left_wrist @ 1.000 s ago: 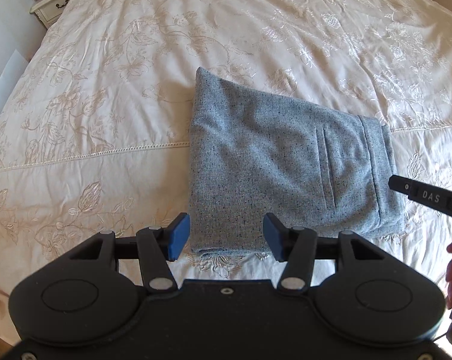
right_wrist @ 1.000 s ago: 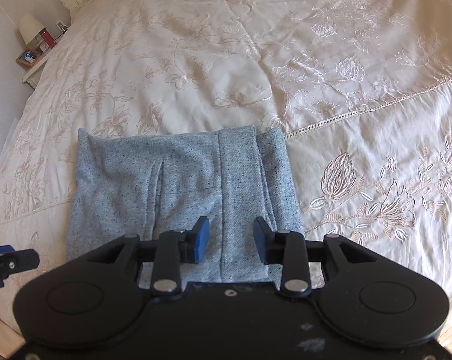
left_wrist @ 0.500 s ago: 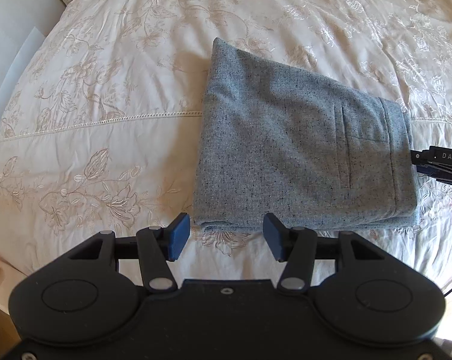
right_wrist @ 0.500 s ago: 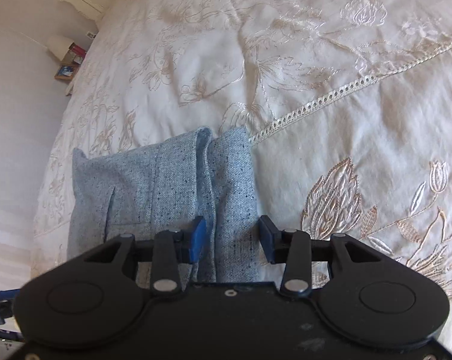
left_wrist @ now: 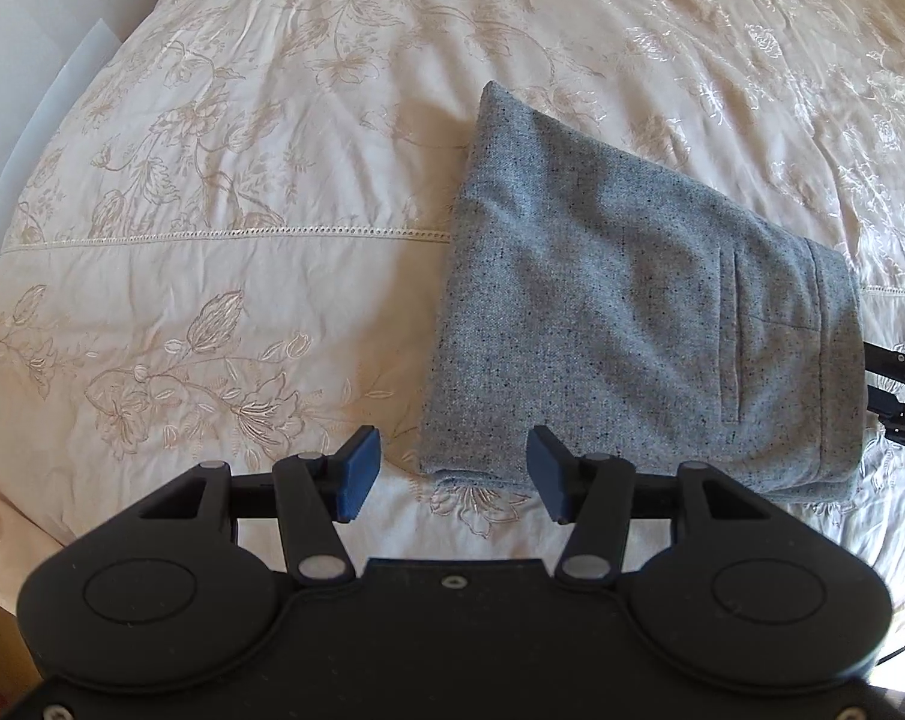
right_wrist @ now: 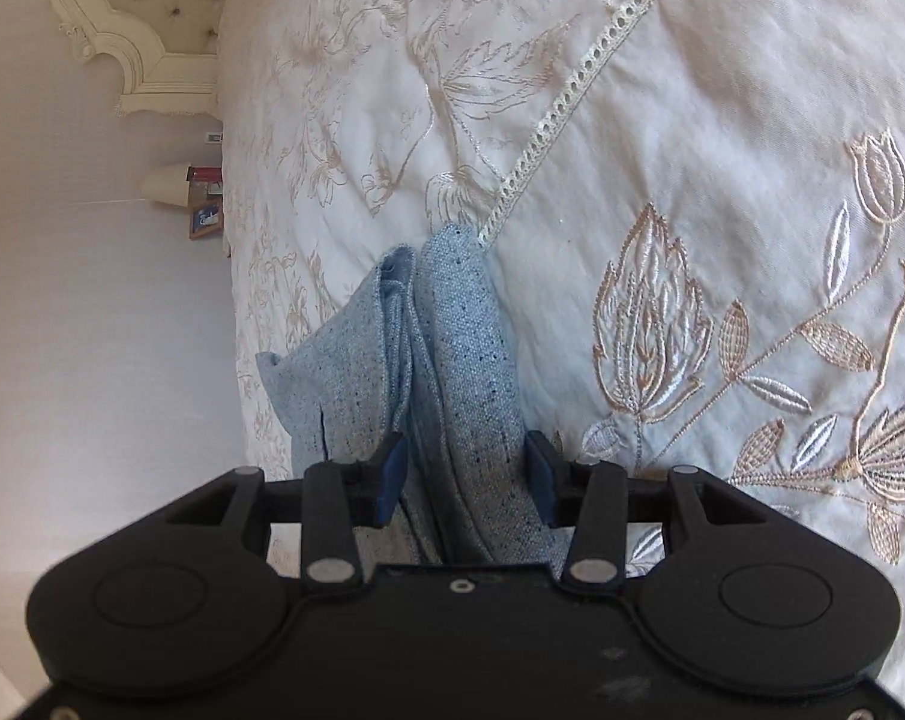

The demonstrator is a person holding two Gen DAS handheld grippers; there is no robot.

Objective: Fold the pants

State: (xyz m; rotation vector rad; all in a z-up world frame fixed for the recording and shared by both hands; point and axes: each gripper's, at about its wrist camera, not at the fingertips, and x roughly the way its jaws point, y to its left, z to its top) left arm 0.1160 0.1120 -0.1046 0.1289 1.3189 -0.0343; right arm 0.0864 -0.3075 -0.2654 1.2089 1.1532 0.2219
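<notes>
1. Left wrist view: folded grey pants (left_wrist: 632,324) lie flat on the embroidered bedspread (left_wrist: 242,210); left gripper (left_wrist: 449,474) hovers at their near left corner, jaws apart, empty.
2. Right gripper (right_wrist: 464,477) jaws opening, waistband edge between them, pads not pressing.

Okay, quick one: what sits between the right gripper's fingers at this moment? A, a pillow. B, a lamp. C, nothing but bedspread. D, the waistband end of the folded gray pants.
D: in the right wrist view the right gripper, jaws opening, straddles the layered waistband edge of the gray pants.
</notes>
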